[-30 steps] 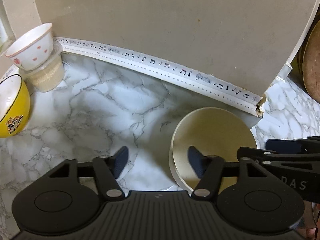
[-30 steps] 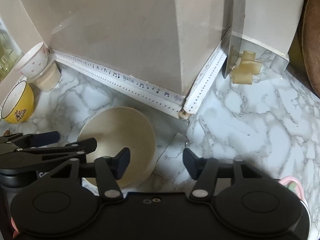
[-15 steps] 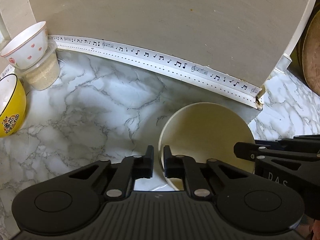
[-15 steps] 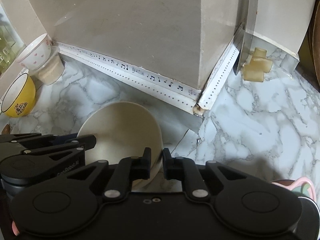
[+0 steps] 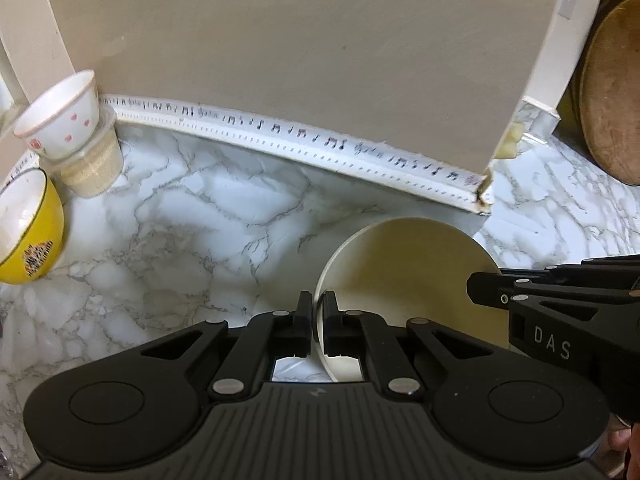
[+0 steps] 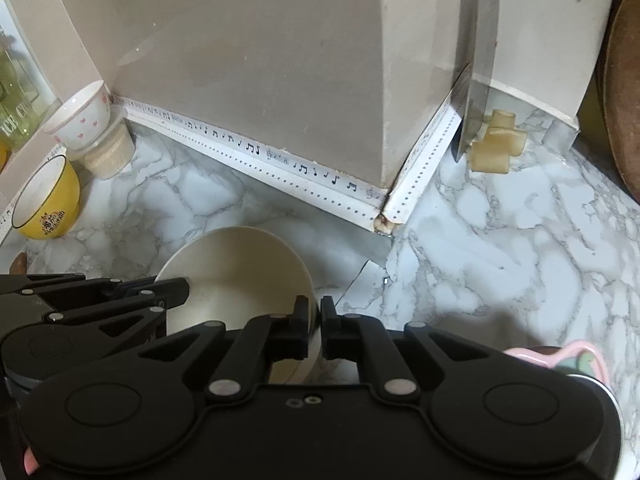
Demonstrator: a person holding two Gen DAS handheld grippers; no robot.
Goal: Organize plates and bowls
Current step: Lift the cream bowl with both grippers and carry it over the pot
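So the cream bowl (image 5: pixel 404 276) sits on the marble table (image 5: pixel 192 232), just in front of the corner of the beige box (image 6: pixel 260 60). Both grippers have it: left gripper (image 5: pixel 317 316) and right gripper (image 6: pixel 315 320), jaws clamped on opposite rims. A yellow bowl (image 6: pixel 46 200) and a white heart-print cup (image 6: pixel 80 120) sit at the table's far left edge.

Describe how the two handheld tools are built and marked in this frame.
Both are matte black plastic. The left tool has a ribbed body, two round discs, silver pivot pins on angled linkage arms and flat upright pads. The right tool matches but has a smooth body; from the left wrist view its side reads "DAS" in pale letters.
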